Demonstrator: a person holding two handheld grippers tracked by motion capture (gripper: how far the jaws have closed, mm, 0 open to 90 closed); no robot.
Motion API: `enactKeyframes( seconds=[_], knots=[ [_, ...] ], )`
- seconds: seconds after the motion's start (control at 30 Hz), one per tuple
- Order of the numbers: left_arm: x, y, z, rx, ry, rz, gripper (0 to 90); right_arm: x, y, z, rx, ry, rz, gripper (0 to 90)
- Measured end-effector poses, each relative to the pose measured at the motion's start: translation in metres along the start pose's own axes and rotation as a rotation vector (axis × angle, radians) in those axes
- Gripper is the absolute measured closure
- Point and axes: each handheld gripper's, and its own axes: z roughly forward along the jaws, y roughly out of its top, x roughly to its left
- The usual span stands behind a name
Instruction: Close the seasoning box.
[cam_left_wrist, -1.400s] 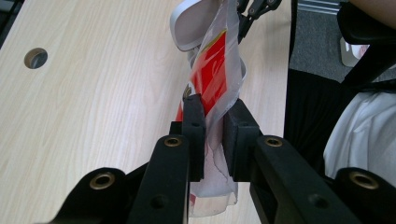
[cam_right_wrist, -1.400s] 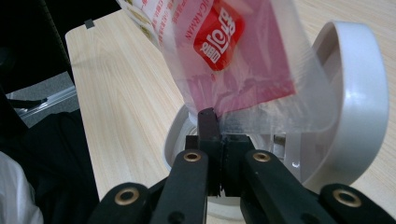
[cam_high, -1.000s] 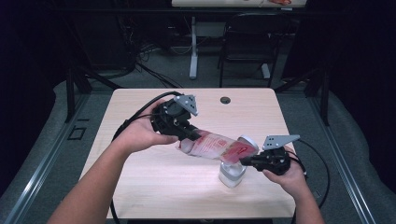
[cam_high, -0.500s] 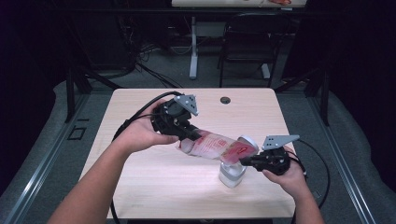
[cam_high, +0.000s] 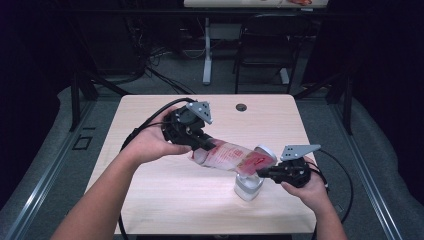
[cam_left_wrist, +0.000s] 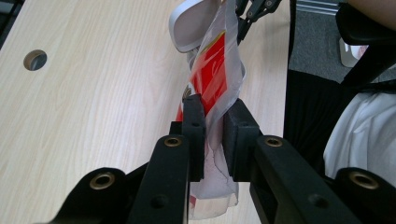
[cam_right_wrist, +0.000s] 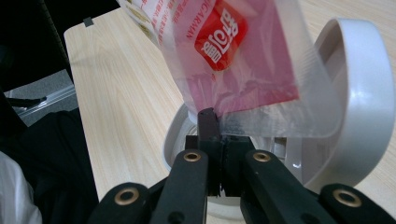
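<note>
A clear plastic bag with red print (cam_high: 234, 157) is stretched level between both grippers, just above the wooden table (cam_high: 165, 200). My left gripper (cam_high: 202, 145) is shut on its left end; in the left gripper view the pads (cam_left_wrist: 194, 116) pinch the crumpled bag (cam_left_wrist: 212, 79). My right gripper (cam_high: 265, 172) is shut on the bag's right end, and its own view has the jaws (cam_right_wrist: 215, 119) clamped on the clear edge of the bag (cam_right_wrist: 233, 51). A white container (cam_high: 248, 188) with an open hinged lid (cam_right_wrist: 359, 102) stands right under that end.
A round cable hole (cam_high: 241, 107) lies near the table's far edge. Black cables (cam_high: 150, 122) trail from the left gripper over the table's left part. A chair (cam_high: 265, 45) and a desk leg stand beyond the table. The container is close to the front right corner.
</note>
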Motion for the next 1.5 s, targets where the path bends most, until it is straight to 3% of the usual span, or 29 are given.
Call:
enactKeyframes(
  seconds=[1.1,1.5],
  knots=[
    [0.0002,0.0001,0.0005,-0.004,0.0,-0.002,80.6,0.0,-0.0001,-0.0006,0.0,-0.002,0.002,89.8],
    [0.0021,-0.0073,0.0007,-0.006,-0.002,-0.015,80.4,0.0008,0.0006,-0.0007,-0.002,-0.002,-0.002,89.8]
  ],
)
